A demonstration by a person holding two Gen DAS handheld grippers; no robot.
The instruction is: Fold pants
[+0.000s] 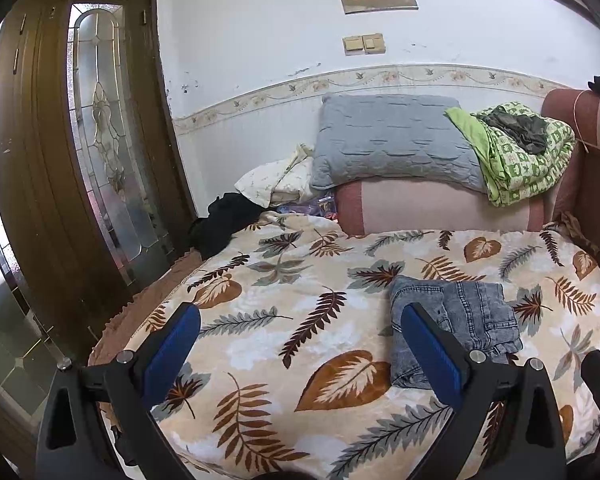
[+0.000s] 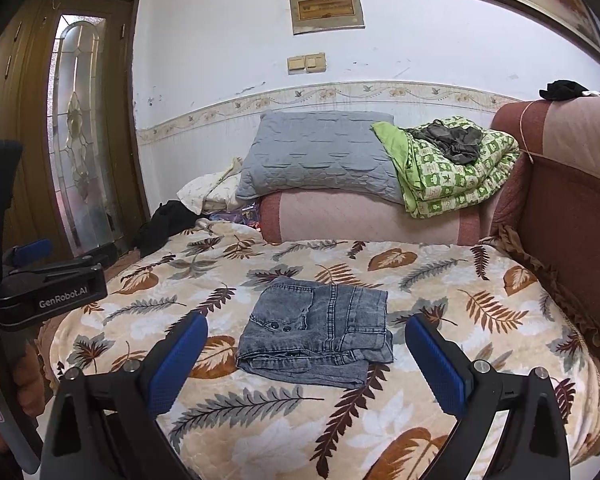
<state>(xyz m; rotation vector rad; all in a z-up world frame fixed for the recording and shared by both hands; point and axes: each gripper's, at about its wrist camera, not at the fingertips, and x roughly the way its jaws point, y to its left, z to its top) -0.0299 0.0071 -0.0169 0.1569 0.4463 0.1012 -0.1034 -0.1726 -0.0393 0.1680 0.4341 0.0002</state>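
Right wrist view alone: whole folded pants (image 2: 318, 330) between wide-open, empty right tool (image 2: 306, 360).

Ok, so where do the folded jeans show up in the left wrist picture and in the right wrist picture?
Left wrist view: the folded jeans lie lower right of centre on the leaf-print blanket, partly behind the left tool's right finger.
Right wrist view: the jeans lie near the centre, fully visible, beyond the open right tool.
Shared landmark: the grey pillow against the wall, beyond the jeans in both.
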